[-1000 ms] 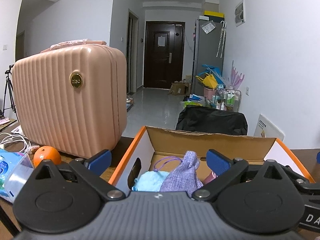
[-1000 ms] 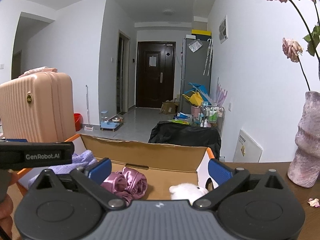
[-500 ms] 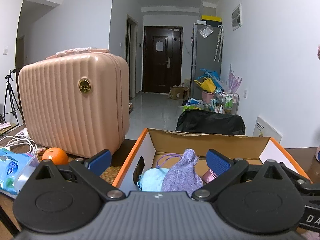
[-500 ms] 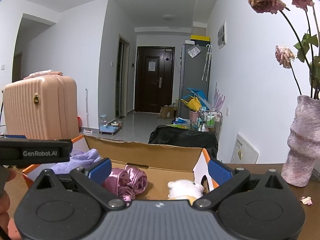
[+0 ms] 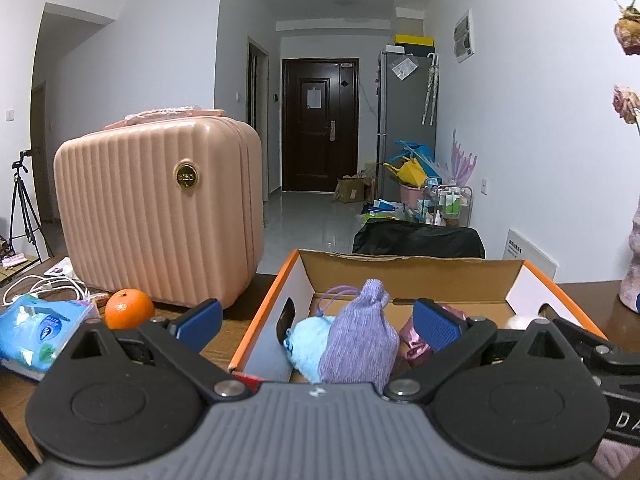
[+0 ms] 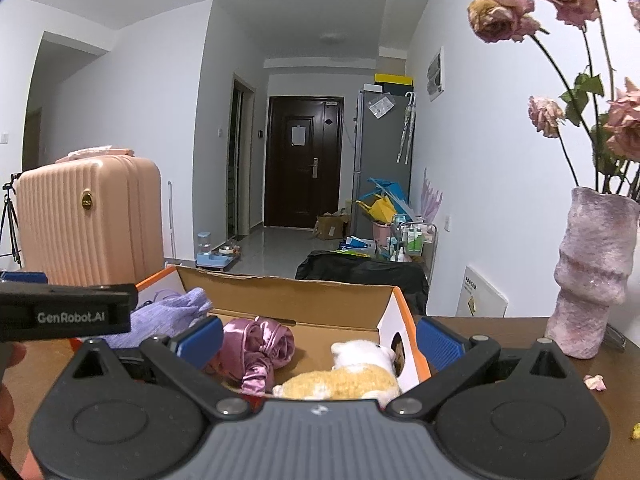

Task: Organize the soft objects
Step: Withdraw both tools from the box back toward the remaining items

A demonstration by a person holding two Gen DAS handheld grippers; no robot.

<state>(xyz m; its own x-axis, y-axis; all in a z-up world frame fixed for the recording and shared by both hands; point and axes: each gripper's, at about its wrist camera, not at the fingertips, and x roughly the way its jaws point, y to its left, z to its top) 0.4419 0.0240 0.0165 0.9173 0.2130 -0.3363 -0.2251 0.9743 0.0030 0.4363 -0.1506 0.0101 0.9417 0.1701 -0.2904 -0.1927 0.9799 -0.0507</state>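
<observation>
Both tools hang over the open cardboard box on the bench. The left hand-held gripper is spread wide and holds nothing; under it a lilac knitted pouch leans on a pale blue soft ball in the box's left end. The right hand-held gripper is likewise agape and empty, above a pink satin bundle and a plush toy in the right end
</observation>
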